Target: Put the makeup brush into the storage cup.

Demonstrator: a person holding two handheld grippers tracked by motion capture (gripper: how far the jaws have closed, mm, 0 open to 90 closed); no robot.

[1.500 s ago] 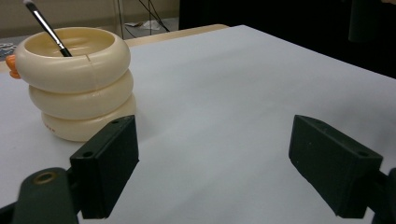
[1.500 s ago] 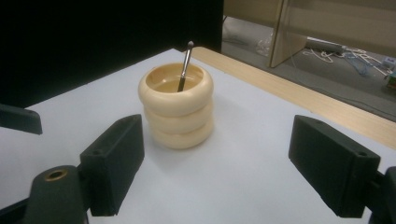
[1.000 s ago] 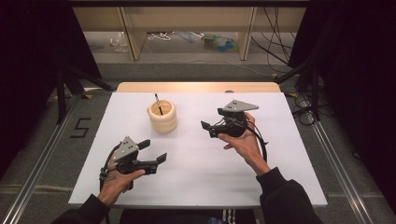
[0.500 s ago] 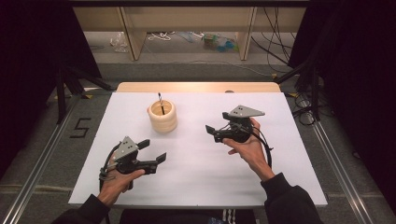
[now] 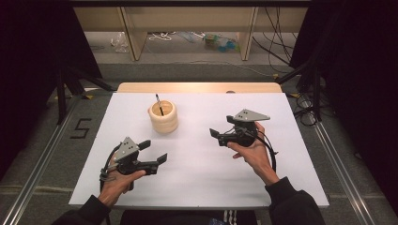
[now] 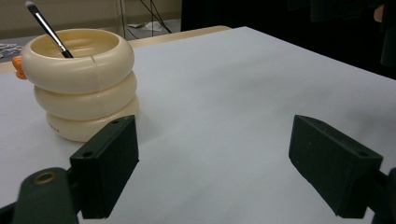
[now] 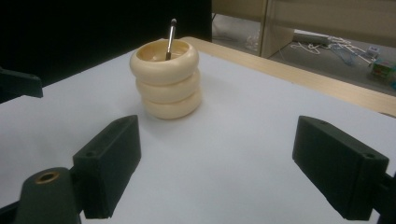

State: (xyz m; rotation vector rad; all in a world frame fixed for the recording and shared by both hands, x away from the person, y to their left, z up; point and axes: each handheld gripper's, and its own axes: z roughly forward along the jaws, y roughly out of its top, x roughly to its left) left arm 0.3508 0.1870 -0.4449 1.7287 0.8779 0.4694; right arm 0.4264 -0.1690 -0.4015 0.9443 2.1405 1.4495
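On the white table [image 5: 202, 187], going from left to right in the high view, the person's left hand [image 5: 118, 182] comes first, low at the near left, holding the left gripper [image 5: 156, 152]. Its jaws are spread wide with nothing between them, and they point toward the middle of the table. In the left gripper view the two black jaws stand far apart over bare white surface.

Next, farther back and a little to the right, stands the cream ringed holder [image 5: 163, 116], a pot shaped like three stacked rings. It sits upright on the table, well apart from both grippers. A thin dark brush [image 5: 159, 106] stands inside it, leaning on the rim with its tip poking above. In the left gripper view the holder [image 6: 83, 81] rises just beyond the left jaw, and the brush [image 6: 46, 27] tilts toward the upper left. A small orange bit shows at its far side, too little of it to name.

To the right of centre, the right hand [image 5: 252, 152] holds the right gripper [image 5: 217, 136], a grey three-cornered plate on top. Its jaws are also wide apart and empty, aimed left toward the holder. In the right gripper view the holder [image 7: 166, 80] stands ahead between the jaws, farther off, with the brush [image 7: 170, 38] nearly upright.
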